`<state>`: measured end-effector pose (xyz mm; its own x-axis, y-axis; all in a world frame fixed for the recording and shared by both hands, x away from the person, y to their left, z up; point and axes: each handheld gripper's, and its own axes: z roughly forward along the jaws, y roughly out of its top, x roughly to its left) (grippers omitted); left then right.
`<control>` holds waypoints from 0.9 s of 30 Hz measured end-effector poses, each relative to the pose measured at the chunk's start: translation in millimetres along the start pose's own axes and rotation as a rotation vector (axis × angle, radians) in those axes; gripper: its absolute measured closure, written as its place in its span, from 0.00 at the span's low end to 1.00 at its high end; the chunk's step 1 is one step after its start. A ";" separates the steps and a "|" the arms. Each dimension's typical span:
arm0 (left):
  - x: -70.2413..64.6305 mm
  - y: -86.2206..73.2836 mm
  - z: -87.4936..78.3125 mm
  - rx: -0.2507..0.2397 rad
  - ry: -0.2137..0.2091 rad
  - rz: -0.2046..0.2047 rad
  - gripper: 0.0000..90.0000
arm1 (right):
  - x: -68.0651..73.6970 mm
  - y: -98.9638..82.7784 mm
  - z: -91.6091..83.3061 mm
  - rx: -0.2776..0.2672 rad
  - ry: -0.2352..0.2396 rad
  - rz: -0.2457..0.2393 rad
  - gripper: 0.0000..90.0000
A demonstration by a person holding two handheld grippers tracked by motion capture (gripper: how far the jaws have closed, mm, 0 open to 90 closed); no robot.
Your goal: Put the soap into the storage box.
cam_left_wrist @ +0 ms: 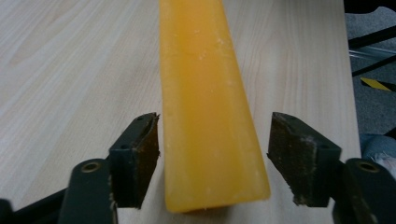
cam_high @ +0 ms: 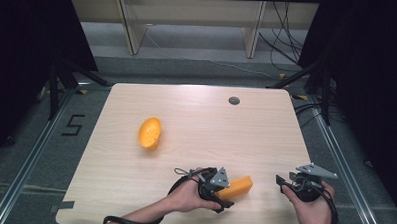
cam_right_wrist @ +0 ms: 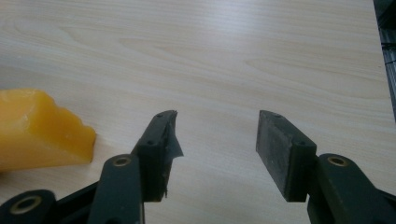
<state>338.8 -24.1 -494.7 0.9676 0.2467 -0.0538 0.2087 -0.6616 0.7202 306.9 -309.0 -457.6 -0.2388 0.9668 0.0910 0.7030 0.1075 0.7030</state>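
The left gripper (cam_left_wrist: 212,158) straddles the near end of an orange wedge-shaped block (cam_left_wrist: 205,107) lying near the table's (cam_high: 196,107) front edge, jaws spread wide with a gap on each side, holding nothing. If they close off-centre, the sloped, waxy-looking faces could let the block squirt out or twist (it tapers toward one long edge). The block is smooth, translucent orange, long and scuffed pale in places. The right gripper (cam_right_wrist: 217,140) hovers gaping and empty near the front right corner. A perforated orange scoop-like piece (cam_high: 149,133) lies toward the table's left edge.
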 end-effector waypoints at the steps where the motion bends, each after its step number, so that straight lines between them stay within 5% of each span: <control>1: 1.0 0.2 1.0 0.003 0.000 0.019 0.40 | 0.0 0.1 0.1 0.001 0.000 -0.001 0.53; 4: -1.1 -0.5 3.7 -0.007 0.017 0.003 0.46 | -2.4 0.6 1.2 -0.008 0.005 -0.031 0.53; 7: -2.2 -0.9 4.2 0.009 0.060 0.030 0.54 | -3.0 0.3 1.8 -0.005 0.009 -0.038 0.53; 8: -2.2 -0.9 4.2 0.009 0.060 0.030 0.59 | 0.1 -0.1 0.7 0.008 0.003 -0.001 0.53; 10: -2.2 -3.8 2.1 0.021 0.102 0.050 0.66 | 0.0 0.0 1.2 0.007 0.007 -0.009 0.53; 11: -5.5 -4.8 4.4 -0.021 0.115 0.016 0.66 | -0.1 -0.1 0.8 0.013 0.010 -0.013 0.53; 15: -9.2 -5.8 3.9 -0.024 0.141 -0.002 0.67 | 1.1 0.3 1.3 0.011 0.015 -0.004 0.53; 19: -17.6 -11.6 6.1 -0.114 0.170 -0.073 0.67 | -0.5 -0.3 1.1 0.012 0.019 -0.014 0.53; 25: -21.3 -8.4 -7.8 -0.198 0.241 -0.068 0.67 | -1.1 -0.5 1.6 0.015 0.020 0.000 0.53; 27: -19.3 -6.7 -16.0 -0.198 0.257 -0.068 0.67 | -4.9 -0.1 3.1 0.002 0.014 -0.042 0.53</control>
<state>316.4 -13.1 -487.4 0.8796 0.4729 0.0518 0.2156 -0.4933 0.8427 310.1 -313.0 -460.4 -0.2773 0.9581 0.0715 0.6933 0.1480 0.7053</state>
